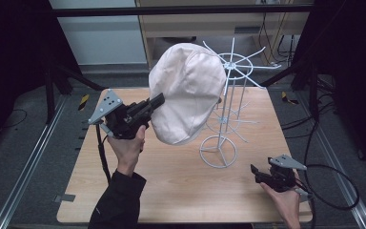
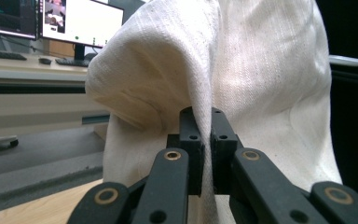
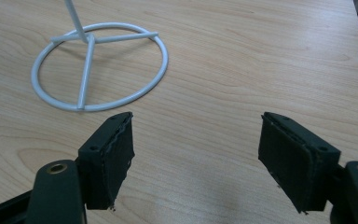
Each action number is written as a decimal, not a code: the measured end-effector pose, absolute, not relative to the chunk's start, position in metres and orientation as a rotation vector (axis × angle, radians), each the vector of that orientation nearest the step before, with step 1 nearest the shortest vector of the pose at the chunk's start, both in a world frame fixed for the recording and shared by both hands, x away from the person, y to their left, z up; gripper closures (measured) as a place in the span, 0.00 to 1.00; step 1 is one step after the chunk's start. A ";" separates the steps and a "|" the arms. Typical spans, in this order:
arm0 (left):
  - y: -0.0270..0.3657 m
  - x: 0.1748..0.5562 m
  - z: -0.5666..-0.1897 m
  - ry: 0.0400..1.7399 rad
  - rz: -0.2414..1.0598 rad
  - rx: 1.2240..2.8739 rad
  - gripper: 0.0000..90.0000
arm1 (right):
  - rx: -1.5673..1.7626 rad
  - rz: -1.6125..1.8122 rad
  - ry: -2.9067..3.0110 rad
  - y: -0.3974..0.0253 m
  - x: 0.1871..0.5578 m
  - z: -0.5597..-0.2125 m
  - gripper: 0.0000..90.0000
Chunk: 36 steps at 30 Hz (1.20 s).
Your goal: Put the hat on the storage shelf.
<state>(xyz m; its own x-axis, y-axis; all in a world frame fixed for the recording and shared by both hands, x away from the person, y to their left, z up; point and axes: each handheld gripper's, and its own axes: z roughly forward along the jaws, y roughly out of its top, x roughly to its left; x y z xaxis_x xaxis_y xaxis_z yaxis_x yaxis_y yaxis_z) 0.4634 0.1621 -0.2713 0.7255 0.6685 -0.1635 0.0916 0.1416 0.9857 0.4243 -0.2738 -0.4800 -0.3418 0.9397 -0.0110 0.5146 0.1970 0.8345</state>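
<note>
Nearest me, at the front right corner of the tabletop [image 1: 181,191], my right hand-held gripper [image 1: 255,170] rests low with its jaws spread wide and nothing between them; in the right gripper view I see bare wood grain in the gap and the ring foot of the white wire stand [image 3: 98,70] just beyond the left jaw. That view cuts the stand's pole off at the top edge, so I get none of its upper arms from there. My right hand [image 1: 286,200] is partly cut off by the bottom of the high view.

Further in on the left, my left hand-held gripper [image 1: 158,100] is raised above the tabletop and clenched on a fold of the cream cloth cap [image 1: 188,90]. In the left gripper view the jaws are pressed nearly together with a thin pleat of fabric running down between them; I cannot make out where the cap's brim lies, since the cloth bulges over the jaws and runs out of that view at the top.

In the high view the cap hangs in the air, above the tabletop, its right edge overlapping the stand's top wheel of spokes. Whether it touches those spokes I cannot tell, because the cap hides that part of the stand. Beyond, a monitor [image 2: 81,21] sits on a desk, dim and partly blocked.
</note>
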 end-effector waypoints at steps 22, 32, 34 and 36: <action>0.142 0.472 -0.291 0.722 0.476 1.538 0.95 | 1.349 1.032 1.944 -0.274 0.425 -0.481 0.29; 0.132 0.473 -0.296 0.731 0.480 1.573 0.92 | 1.349 1.033 1.943 -0.274 0.425 -0.481 0.29; 0.130 0.473 -0.298 0.730 0.482 1.581 0.91 | 1.344 1.031 1.944 -0.274 0.425 -0.481 0.29; 0.128 0.472 -0.298 0.736 0.480 1.584 0.90 | 1.344 1.031 1.945 -0.274 0.425 -0.481 0.29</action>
